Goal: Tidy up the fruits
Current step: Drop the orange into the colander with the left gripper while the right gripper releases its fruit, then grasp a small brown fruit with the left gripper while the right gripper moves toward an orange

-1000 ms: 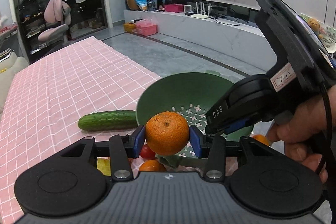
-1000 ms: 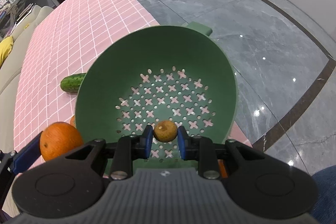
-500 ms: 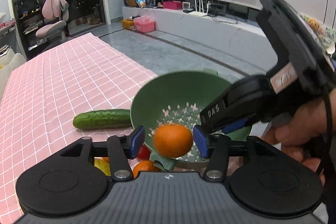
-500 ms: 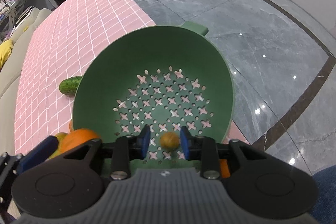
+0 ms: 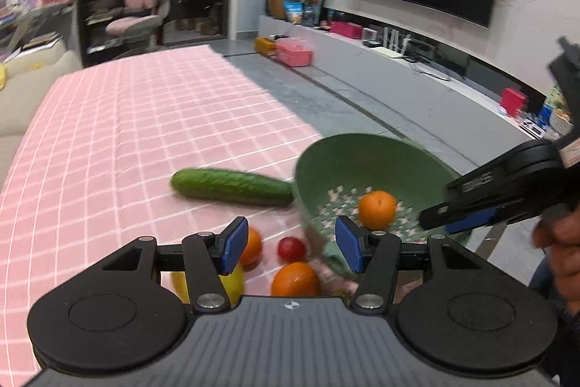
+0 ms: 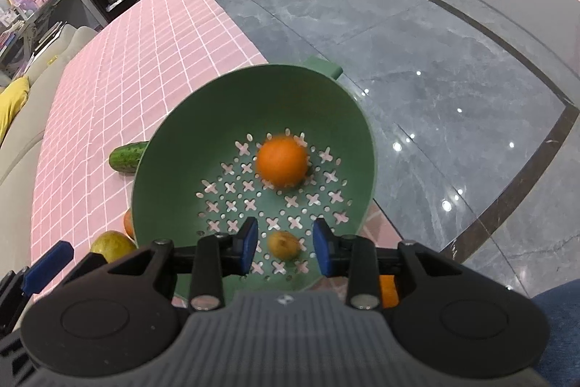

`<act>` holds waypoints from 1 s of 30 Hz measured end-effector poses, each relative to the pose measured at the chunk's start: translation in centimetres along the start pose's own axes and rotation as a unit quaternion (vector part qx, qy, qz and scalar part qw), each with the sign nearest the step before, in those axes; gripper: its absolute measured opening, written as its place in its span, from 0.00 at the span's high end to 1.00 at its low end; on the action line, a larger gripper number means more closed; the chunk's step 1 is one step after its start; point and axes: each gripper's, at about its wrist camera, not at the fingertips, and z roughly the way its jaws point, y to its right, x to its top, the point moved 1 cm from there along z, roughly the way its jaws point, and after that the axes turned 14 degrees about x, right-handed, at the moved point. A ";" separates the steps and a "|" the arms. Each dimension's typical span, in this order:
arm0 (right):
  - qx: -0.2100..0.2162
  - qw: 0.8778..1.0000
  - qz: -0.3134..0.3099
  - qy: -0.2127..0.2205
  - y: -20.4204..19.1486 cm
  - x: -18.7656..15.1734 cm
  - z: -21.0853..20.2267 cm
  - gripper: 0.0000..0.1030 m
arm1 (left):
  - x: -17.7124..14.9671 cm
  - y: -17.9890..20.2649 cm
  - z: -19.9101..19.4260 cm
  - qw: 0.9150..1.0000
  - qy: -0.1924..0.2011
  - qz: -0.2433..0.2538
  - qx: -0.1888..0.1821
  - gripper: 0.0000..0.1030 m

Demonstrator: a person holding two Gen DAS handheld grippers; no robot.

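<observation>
Left wrist view looks over the left tool (image 5: 291,249), whose blue pads stand well apart with nothing between them; its jaws have just been opening. Taking the green colander (image 5: 348,158) as the landmark: an orange (image 5: 377,209) lies inside it on the perforated floor, a cucumber (image 5: 232,186) lies on the pink checked surface (image 5: 127,140) with one end touching or just beside its outer wall, and a small red fruit (image 5: 291,249), a second orange (image 5: 295,279), a third orange (image 5: 251,246) partly behind the left pad, and a yellow fruit (image 5: 235,281) lie on the cloth just outside its near wall. The right tool (image 5: 467,205) reaches in over its rim from the right, held in a hand (image 5: 558,242). From the right wrist view, the right tool (image 6: 285,251) hangs over the near part of the colander (image 6: 195,147), its jaws parted narrowly and just opened; a small brownish fruit (image 6: 284,245) lies on the colander's floor between the pads, with a gap on either side, so it is not gripped. The orange (image 6: 282,162) sits farther in, near the middle of the holes, slightly blurred. The cucumber (image 6: 127,156) shows just outside the colander's left wall, and a greenish-yellow fruit (image 6: 113,246) lies by its near-left wall
</observation>
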 end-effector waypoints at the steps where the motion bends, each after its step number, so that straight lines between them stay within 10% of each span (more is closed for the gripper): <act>1: 0.002 1.000 -0.002 0.000 0.0 -0.1 -0.2 0.69 | -0.2 -0.4 0.0 1.000 -0.003 -0.003 0.003 0.36; 16: -0.015 0.998 -0.042 0.034 0.8 -1.9 -4.7 0.69 | -4.4 -5.4 -0.4 0.997 -0.047 -0.041 0.044 0.36; 30: -0.099 0.993 -0.042 -0.041 2.7 -4.5 -1.2 0.55 | -7.7 -3.3 0.2 0.995 -0.087 0.037 0.041 0.36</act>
